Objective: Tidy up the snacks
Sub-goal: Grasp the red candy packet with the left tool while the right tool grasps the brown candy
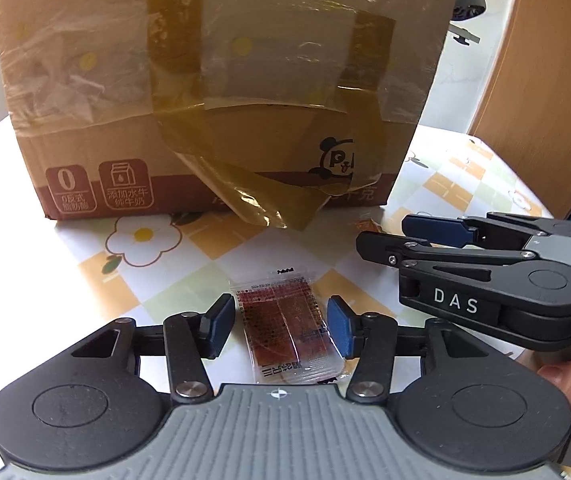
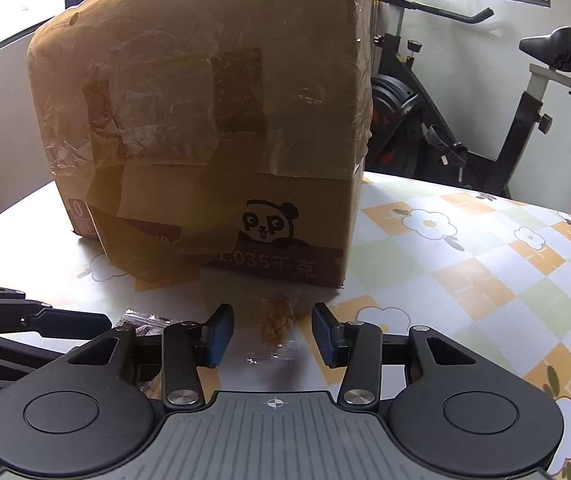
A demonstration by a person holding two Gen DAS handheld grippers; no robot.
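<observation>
We straddle a flat clear-wrapped dark-red snack packet (image 1: 285,332) with the left gripper (image 1: 281,328), fingers apart; the right gripper (image 2: 272,334), fingers apart, brackets a small clear bag of golden snack (image 2: 274,322) on the desk (image 2: 465,280); thin slippery wrappers may skid free.

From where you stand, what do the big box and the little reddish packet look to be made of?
Box: brown corrugated cardboard by its look, matte, patched with glossy, wrinkled tape. Reddish packet: thin clear plastic film, shiny, with crimped ends and printing; its contents show through.

both tools angled downward, left tool (image 1: 281,326) and right tool (image 2: 272,334) parted.
</observation>
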